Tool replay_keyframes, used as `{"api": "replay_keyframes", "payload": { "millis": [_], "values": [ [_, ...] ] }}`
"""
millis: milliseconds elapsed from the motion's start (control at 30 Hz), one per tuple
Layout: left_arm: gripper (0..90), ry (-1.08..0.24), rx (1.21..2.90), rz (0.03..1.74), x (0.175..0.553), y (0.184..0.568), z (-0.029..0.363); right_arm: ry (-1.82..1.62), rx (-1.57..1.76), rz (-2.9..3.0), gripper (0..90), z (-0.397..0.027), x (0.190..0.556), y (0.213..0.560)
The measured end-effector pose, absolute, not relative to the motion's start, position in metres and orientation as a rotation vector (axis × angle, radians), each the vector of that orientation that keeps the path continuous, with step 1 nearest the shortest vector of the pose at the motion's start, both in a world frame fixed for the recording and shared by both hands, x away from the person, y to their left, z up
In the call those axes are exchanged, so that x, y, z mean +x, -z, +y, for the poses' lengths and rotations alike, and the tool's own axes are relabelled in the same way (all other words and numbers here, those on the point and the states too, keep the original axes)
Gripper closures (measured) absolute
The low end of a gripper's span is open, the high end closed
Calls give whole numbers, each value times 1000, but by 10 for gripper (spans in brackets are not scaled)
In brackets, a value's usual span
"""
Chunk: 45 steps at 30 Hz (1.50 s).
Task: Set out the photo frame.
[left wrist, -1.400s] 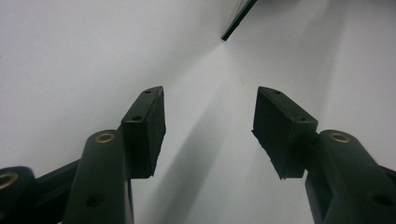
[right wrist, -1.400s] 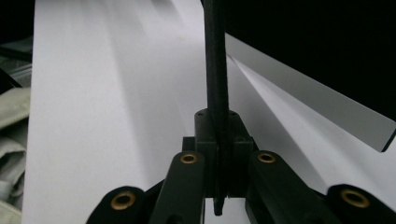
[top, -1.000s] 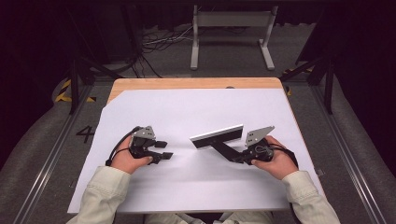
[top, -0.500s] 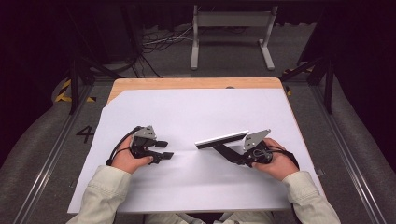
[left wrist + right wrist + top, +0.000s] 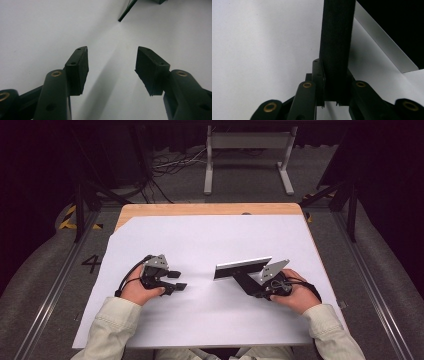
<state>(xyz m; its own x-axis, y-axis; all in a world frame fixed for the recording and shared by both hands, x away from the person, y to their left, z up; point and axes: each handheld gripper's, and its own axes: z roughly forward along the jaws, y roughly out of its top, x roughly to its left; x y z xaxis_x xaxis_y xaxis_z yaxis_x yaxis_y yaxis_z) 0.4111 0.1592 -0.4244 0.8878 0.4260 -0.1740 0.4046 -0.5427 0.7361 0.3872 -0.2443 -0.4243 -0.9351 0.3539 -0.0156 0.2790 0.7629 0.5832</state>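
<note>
Two grippers work over the white sheet (image 5: 200, 245) that covers the table. At left, we see the left gripper (image 5: 176, 281) resting low on the paper, its jaws spread wide with nothing between them. It has kept its place over the last second. At right, the right gripper (image 5: 239, 279) holds a flat black-and-white panel (image 5: 243, 268), perhaps a thin board, by a dark strip (image 5: 336, 45) on its underside. Compared with a second ago, the panel has tipped lower and sits nearer the sheet. The right jaws have just been easing open, though the strip still stands between them with the pads apparently touching it. We judge the panel is being set down and released.
</note>
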Motion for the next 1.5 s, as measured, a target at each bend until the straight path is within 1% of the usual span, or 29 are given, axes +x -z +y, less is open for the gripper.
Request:
{"api": "replay_keyframes", "payload": {
  "millis": [233,300,367,400,433,533,767,1000,1267,1367,1500],
  "values": [
    [447,-32,2210,589,411,424,158,-901,514,2831,793,-244,387,424],
    [447,-30,2211,590,412,424,157,-896,529,2830,770,-245,386,423],
    [447,-27,2213,587,412,425,157,-904,543,2823,720,-246,385,422],
    [446,-27,2213,587,412,425,157,-904,543,2823,720,-246,385,422],
    [447,-26,2213,585,412,424,156,-913,545,2814,690,-247,384,420],
    [446,-25,2213,585,413,424,155,-928,557,2801,646,-248,383,418],
    [451,-27,2212,572,415,424,150,-962,569,2767,603,-254,379,412],
    [474,-28,2206,548,418,422,144,-1005,579,2737,598,-262,373,404],
    [565,-70,2180,529,423,419,135,-995,589,2693,639,-275,365,395],
    [581,-94,2159,541,426,418,132,-1006,610,2671,644,-281,362,393],
    [601,-111,2135,548,429,418,129,-1029,626,2626,681,-289,360,390]
  ]
}}
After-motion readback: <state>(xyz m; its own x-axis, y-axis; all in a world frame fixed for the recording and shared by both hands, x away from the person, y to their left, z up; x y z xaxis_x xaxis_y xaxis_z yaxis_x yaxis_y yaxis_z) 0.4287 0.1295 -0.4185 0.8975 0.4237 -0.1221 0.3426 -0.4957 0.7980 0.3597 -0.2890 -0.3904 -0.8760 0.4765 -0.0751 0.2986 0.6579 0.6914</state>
